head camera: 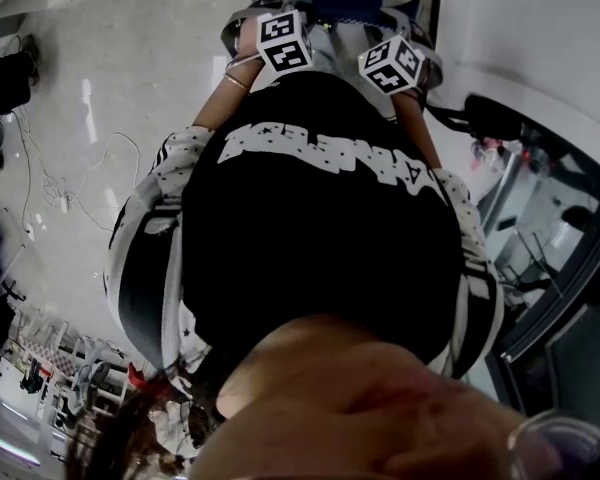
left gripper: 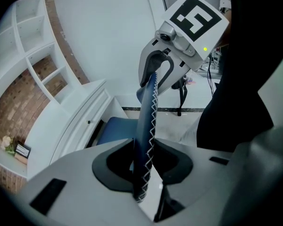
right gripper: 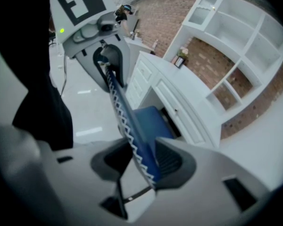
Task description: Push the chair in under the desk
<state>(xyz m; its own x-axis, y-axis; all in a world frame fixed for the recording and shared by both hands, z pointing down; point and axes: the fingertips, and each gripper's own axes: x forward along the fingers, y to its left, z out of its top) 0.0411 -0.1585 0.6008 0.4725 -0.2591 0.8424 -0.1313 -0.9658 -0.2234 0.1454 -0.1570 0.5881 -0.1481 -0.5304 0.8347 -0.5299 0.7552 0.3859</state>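
The left gripper (left gripper: 144,161) has its jaws closed on the top edge of the chair back (left gripper: 148,117). The blue padded edge with white stitching sits firmly between the two pads. This edge is the long axis that matters here. It runs across in front of the person from this gripper to the right gripper (right gripper: 141,161), which is clamped on the same edge further to the right. Both hands therefore hold the chair at the same line, and neither is nearer.

The desk (left gripper: 80,112) lies on the far side of the chair back, away from the person. The blue seat (right gripper: 151,119) points towards the knee opening and its far end is at that opening, but I cannot tell how deep under it goes.

I judge that the coming move must go straight away from the body, square to the held edge, with both hands together. Otherwise the chair could turn and a corner might meet the drawer fronts (right gripper: 167,98) beside the opening. Cables (head camera: 60,203) lie on the floor at the left, well apart from the chair.
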